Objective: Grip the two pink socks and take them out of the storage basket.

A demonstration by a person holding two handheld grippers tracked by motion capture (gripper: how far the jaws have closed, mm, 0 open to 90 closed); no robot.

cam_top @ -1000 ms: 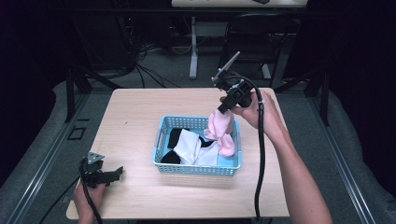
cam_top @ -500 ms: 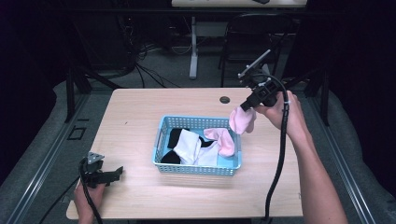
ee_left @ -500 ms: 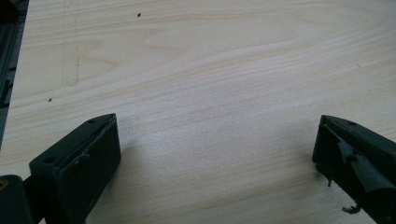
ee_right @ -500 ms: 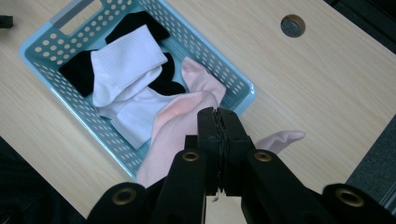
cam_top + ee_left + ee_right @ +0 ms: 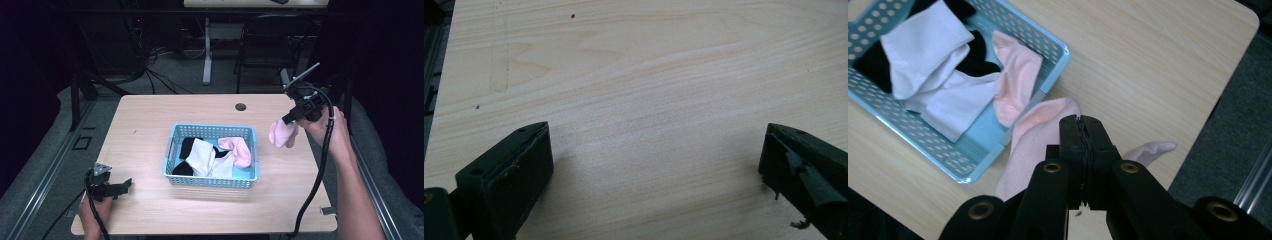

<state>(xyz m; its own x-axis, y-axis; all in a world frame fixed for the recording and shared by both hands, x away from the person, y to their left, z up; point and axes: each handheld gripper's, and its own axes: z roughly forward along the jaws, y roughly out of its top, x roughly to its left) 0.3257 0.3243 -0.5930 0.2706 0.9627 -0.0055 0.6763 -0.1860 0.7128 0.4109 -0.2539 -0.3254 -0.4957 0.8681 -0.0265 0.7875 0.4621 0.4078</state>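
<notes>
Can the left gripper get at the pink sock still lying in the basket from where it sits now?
Probably yes. The left gripper rests open on the table, holding nothing. The pink sock lies on top at the blue basket's far right, uncovered, though it means reaching across the basket.

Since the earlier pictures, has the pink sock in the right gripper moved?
Yes. The pink sock, clamped in the right gripper, has left the blue basket and hangs beyond its right side, above the table.

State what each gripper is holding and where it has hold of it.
The right gripper is shut on a pink sock, pinched at a fold near its middle, both ends hanging free. The left gripper is open over the table, holding nothing.
</notes>
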